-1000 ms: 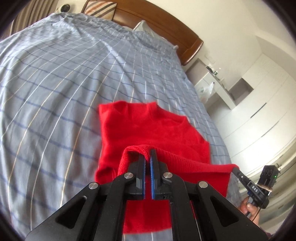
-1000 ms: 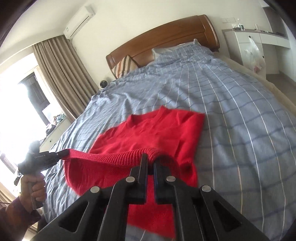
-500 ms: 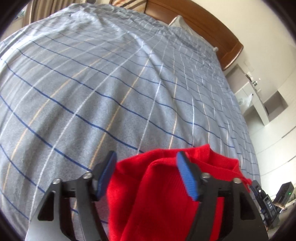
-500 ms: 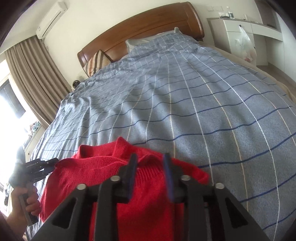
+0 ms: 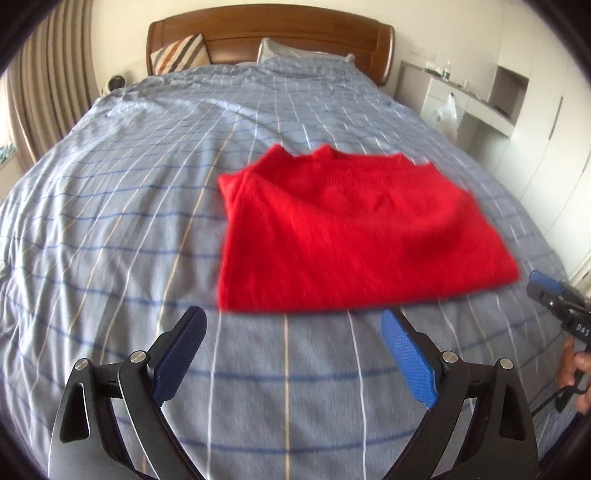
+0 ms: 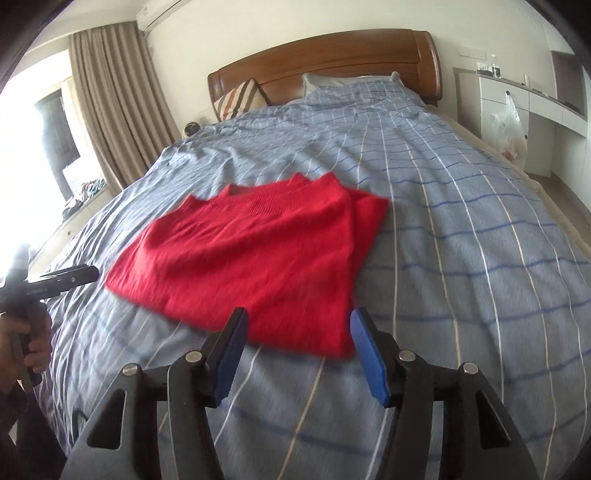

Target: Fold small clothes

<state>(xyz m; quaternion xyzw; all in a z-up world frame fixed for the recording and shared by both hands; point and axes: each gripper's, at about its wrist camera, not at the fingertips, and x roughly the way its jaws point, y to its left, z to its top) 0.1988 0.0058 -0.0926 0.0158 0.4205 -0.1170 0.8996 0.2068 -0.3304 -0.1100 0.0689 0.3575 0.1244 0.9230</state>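
Note:
A red knit sweater (image 5: 351,229) lies folded flat on the blue checked bed cover (image 5: 129,221); it also shows in the right wrist view (image 6: 258,258). My left gripper (image 5: 293,328) is open and empty, held just short of the sweater's near edge. My right gripper (image 6: 297,328) is open and empty, its fingertips at the sweater's near right corner. The right gripper shows at the right edge of the left wrist view (image 5: 554,299). The left gripper shows at the left edge of the right wrist view (image 6: 55,280).
A wooden headboard (image 5: 269,33) with a striped cushion (image 5: 181,51) and a pillow (image 6: 351,81) stands at the far end. White cabinets with a plastic bag (image 6: 506,129) are on the right. Curtains (image 6: 114,103) and a window are on the left.
Both grippers were shut on the sweater's hem, carried it forward over the collar, then opened and let go. They have pulled back, and the sweater now lies folded in half.

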